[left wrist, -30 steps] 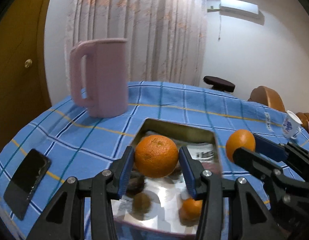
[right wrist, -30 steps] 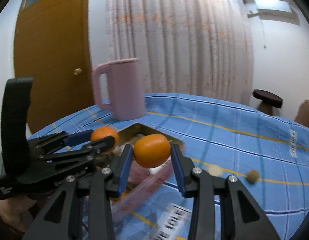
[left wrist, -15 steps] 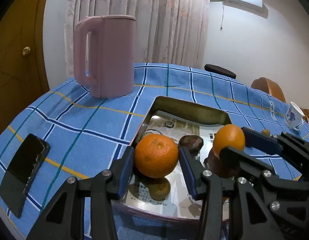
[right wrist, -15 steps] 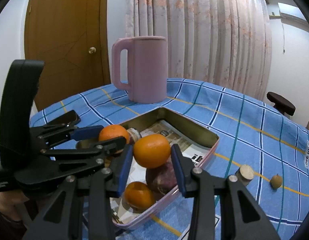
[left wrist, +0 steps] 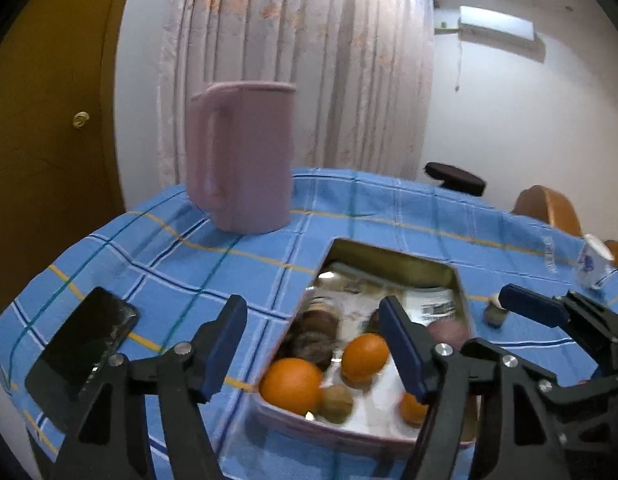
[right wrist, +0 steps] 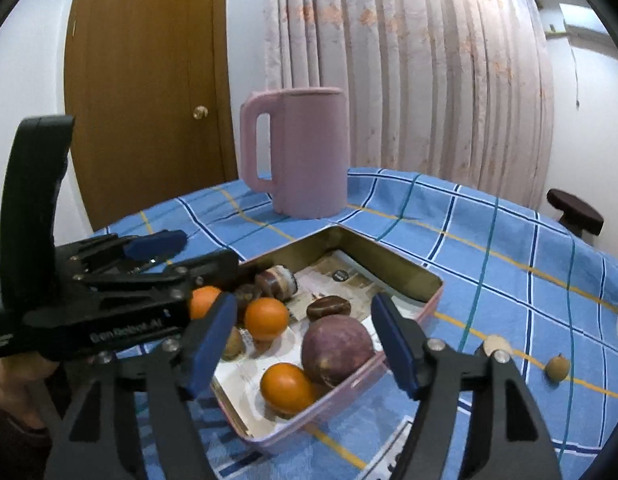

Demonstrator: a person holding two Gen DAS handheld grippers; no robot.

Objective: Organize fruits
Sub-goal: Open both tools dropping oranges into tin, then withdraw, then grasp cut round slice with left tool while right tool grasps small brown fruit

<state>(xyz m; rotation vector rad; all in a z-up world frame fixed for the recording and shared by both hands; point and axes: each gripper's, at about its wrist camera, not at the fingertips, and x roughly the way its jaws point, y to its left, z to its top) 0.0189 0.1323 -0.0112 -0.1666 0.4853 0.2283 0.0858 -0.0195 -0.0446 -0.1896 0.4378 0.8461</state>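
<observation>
From the left wrist, the left gripper (left wrist: 313, 340) stood spread and empty above the tin (left wrist: 393, 258), where the oranges (left wrist: 291, 385) lay at its 6 o'clock end.

From the right wrist, the right gripper (right wrist: 303, 338) gaped empty too. A small brown fruit (right wrist: 557, 367) lay on the cloth at 3 o'clock: light, probably firm and apt to roll, best pinched across its middle.

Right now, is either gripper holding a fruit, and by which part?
Nothing is held. The left gripper and right gripper are both open and empty above the tin; the oranges lie inside it.
</observation>
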